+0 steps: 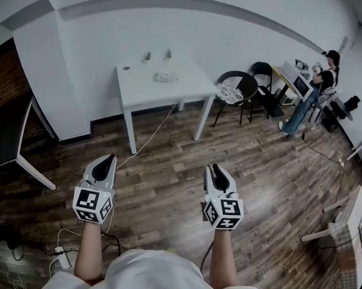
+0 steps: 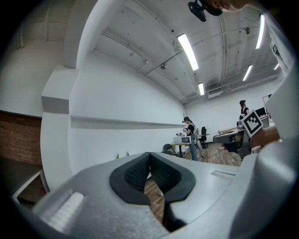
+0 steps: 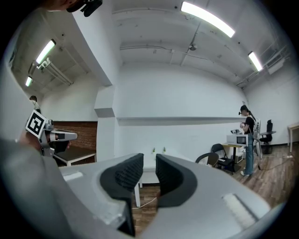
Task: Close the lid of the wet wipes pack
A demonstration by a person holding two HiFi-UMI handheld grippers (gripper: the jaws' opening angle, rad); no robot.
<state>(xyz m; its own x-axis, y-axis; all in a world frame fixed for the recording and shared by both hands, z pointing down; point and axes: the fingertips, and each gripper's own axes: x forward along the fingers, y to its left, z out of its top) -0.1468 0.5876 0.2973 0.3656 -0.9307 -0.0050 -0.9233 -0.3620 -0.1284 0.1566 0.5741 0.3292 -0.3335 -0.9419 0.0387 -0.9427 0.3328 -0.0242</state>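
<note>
The wet wipes pack (image 1: 166, 77), pale and flat, lies on a white table (image 1: 141, 88) by the far wall, well ahead of both grippers. Whether its lid is up cannot be told from this distance. In the head view my left gripper (image 1: 109, 159) and my right gripper (image 1: 214, 169) are held level over the wooden floor, side by side and apart from the table. The left gripper (image 2: 149, 154) is shut, its pads meeting at the tips with nothing in them. A clear gap separates the pads of the right gripper (image 3: 149, 156), which is open and empty.
Two small plants (image 1: 147, 56) stand at the table's back edge. Black chairs (image 1: 237, 89) and a person (image 1: 315, 88) at a desk are at the right. A dark table (image 1: 8, 135) is at the left. A cable and a power strip (image 1: 61, 259) lie on the floor.
</note>
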